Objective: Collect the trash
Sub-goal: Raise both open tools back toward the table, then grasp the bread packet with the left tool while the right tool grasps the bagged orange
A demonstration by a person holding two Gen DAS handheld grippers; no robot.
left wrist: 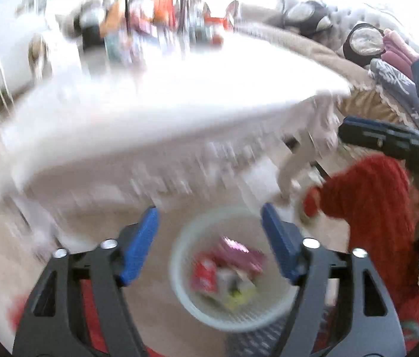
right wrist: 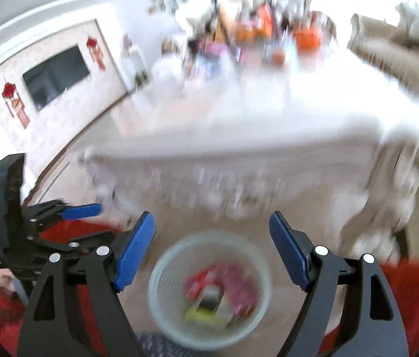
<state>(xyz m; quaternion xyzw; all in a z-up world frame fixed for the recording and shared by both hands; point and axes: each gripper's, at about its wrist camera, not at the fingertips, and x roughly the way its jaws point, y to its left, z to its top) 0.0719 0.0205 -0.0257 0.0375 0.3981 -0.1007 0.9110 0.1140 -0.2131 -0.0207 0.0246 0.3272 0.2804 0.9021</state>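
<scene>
Both the left gripper [left wrist: 209,238] and the right gripper [right wrist: 212,245] stand apart and empty above the mesh wastebasket [right wrist: 162,309] holding wrappers [right wrist: 233,285] on the floor; further reaches risk snagging the table's fringed tablecloth [right wrist: 239,184].

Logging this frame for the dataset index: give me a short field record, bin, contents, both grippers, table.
bin: pale mesh wastebasket on the floor, below both grippers
contents: red wrapper, pink wrapper, yellow-green item; blurred, types unclear
left gripper: open, nothing between the fingers
right gripper: open, nothing between the fingers
table: white cloth, beyond the bin; clutter at the far end, too blurred to name
image quality: heavy motion blur in both views
</scene>
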